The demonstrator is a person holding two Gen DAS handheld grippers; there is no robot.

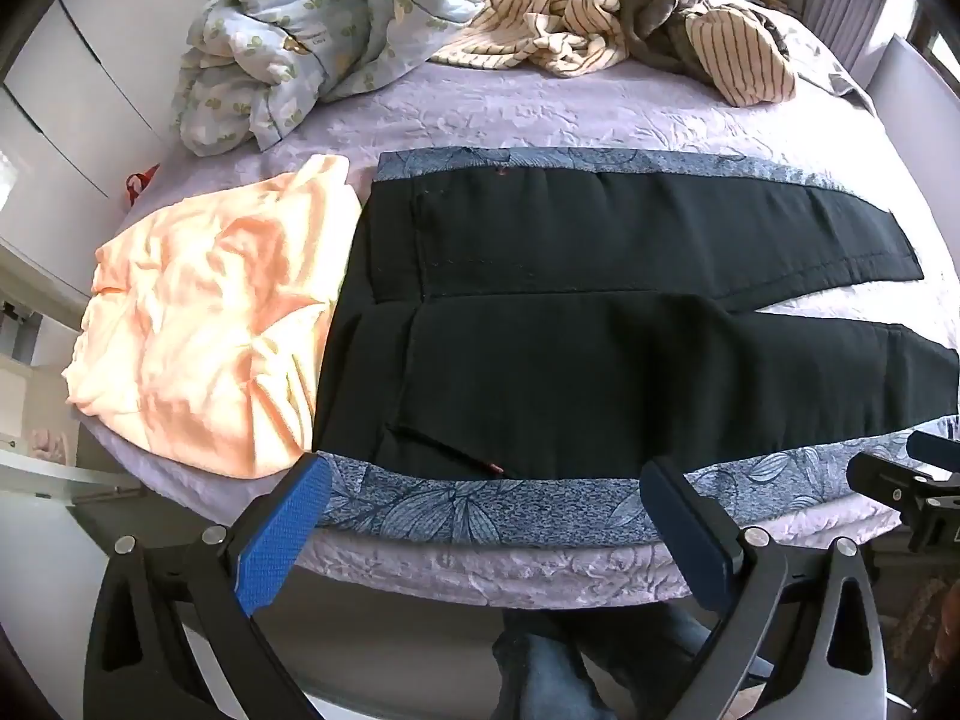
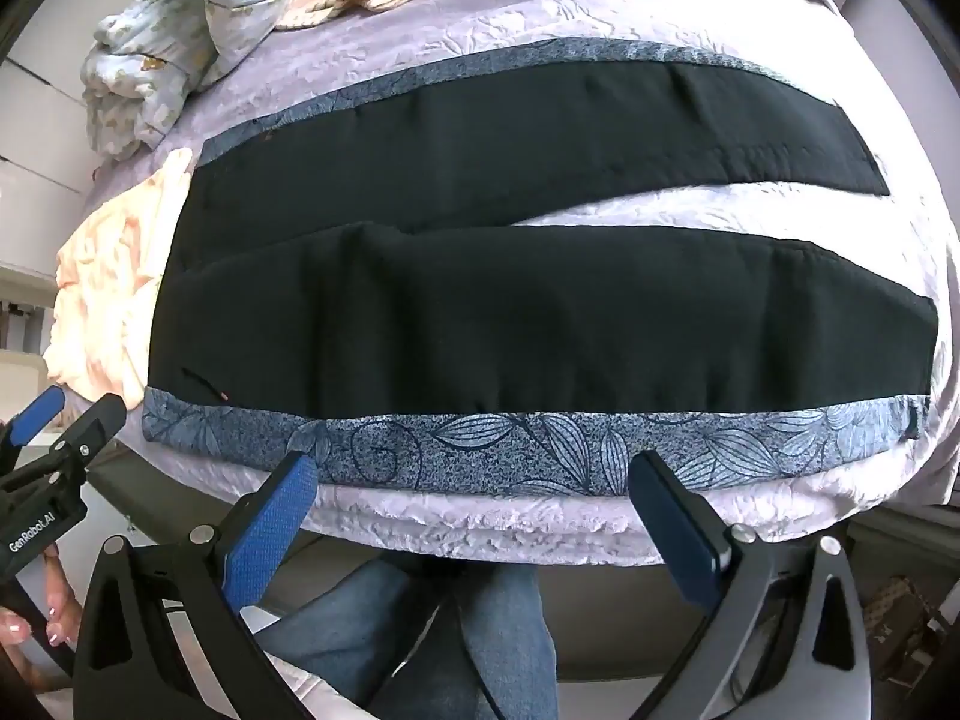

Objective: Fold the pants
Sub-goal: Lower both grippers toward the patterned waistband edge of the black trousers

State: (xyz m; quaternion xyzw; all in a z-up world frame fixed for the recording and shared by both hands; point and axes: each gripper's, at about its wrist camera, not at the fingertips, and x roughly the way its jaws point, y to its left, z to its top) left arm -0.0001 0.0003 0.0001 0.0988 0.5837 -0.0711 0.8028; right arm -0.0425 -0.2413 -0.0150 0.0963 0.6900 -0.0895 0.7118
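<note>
Black pants [image 1: 570,324] lie flat on the bed [image 1: 510,114] (legs splayed, unfolded), both the left gripper [image 1: 480,516] and right gripper [image 2: 474,510] wide open and empty at the near edge, so the first fold likely needs a grip on the near leg.

The pants [image 1: 540,324] lie flat across the bed [image 1: 540,114], waist left, legs right. A shirt [image 1: 198,330] lies at their left. Two clothes heaps [image 1: 600,18] lie far behind.
</note>
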